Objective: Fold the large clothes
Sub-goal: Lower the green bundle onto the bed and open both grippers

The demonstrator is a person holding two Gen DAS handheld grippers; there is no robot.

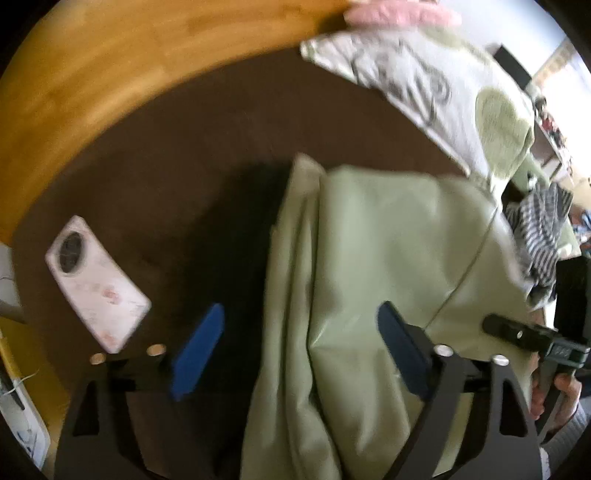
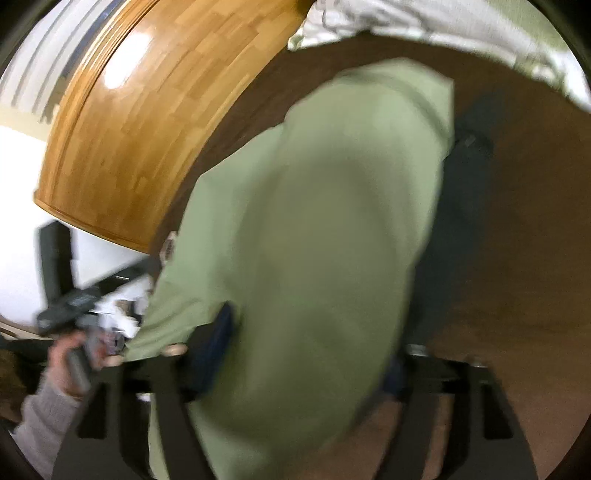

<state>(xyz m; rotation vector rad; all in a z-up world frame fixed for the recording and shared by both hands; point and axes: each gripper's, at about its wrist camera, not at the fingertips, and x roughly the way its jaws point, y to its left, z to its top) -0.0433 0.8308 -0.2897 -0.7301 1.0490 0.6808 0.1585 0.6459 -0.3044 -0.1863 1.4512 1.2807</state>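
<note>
A pale green garment (image 1: 376, 266) lies bunched on the dark brown mat (image 1: 192, 155). My left gripper (image 1: 295, 339) is open, its blue pads (image 1: 199, 350) wide apart, with folds of the garment running between them. In the right wrist view the same green garment (image 2: 314, 240) hangs over and between the fingers of my right gripper (image 2: 306, 354). The frame is blurred; one blue pad (image 2: 218, 339) shows at the left and the other is hidden by cloth, so I cannot tell its state. The right gripper also shows at the right edge of the left wrist view (image 1: 532, 339).
A white phone (image 1: 98, 282) lies on the mat at the left. A folded white and green patterned cloth (image 1: 436, 92) lies at the far right, with a pink item (image 1: 399, 14) behind it and a striped cloth (image 1: 539, 240) beside. Wooden floor (image 2: 140, 122) surrounds the mat.
</note>
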